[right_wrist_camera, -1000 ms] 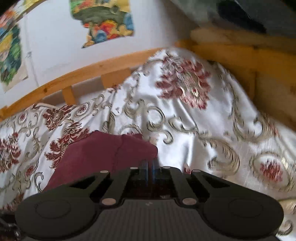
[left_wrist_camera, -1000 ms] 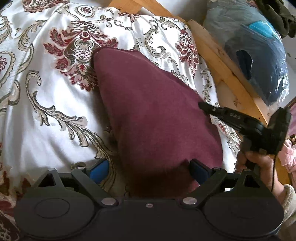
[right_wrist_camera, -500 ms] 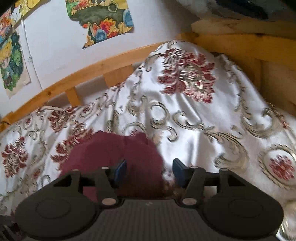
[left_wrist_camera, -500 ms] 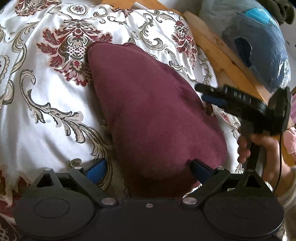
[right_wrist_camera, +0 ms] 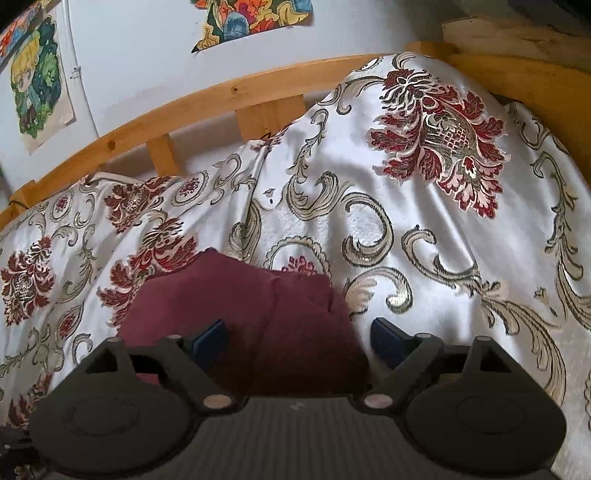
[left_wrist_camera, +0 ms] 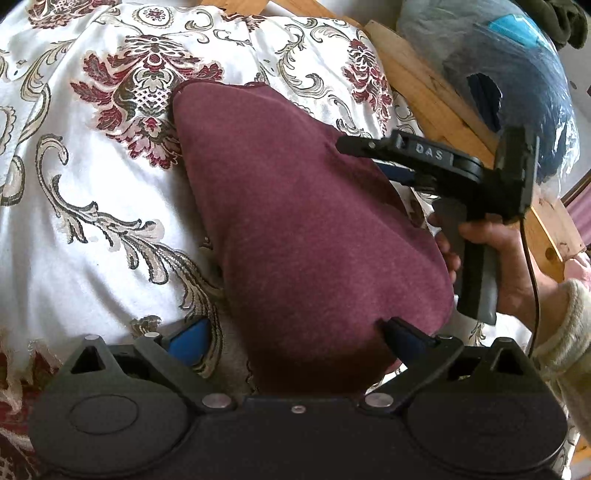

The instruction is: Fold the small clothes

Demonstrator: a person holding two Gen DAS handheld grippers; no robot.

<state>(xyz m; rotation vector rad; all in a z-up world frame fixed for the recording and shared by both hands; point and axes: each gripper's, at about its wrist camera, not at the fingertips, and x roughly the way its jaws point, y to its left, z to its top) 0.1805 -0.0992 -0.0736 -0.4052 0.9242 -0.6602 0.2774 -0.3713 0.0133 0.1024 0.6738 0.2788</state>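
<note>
A folded maroon garment (left_wrist_camera: 306, 229) lies on the patterned bedspread (left_wrist_camera: 92, 206), running from the view's bottom up to its middle. My left gripper (left_wrist_camera: 295, 338) straddles its near end. The jaws are wide and still opening; the left pad (left_wrist_camera: 188, 339) stands clear of the cloth. My right gripper (left_wrist_camera: 369, 160) hovers over the garment's right edge, held by a person's hand (left_wrist_camera: 491, 240). In the right wrist view, the right gripper (right_wrist_camera: 297, 338) is opening, with the garment (right_wrist_camera: 258, 314) lying loose between its fingers.
A wooden bed frame (left_wrist_camera: 424, 92) runs along the right side and also shows as a rail (right_wrist_camera: 221, 99) behind the bed. A clear plastic bag of dark clothes (left_wrist_camera: 517, 74) sits beyond it. Posters (right_wrist_camera: 255, 18) hang on the wall.
The right gripper went from shut to wide open, letting go of the garment's edge. It shifted up and left in the left wrist view. The left gripper stayed put.
</note>
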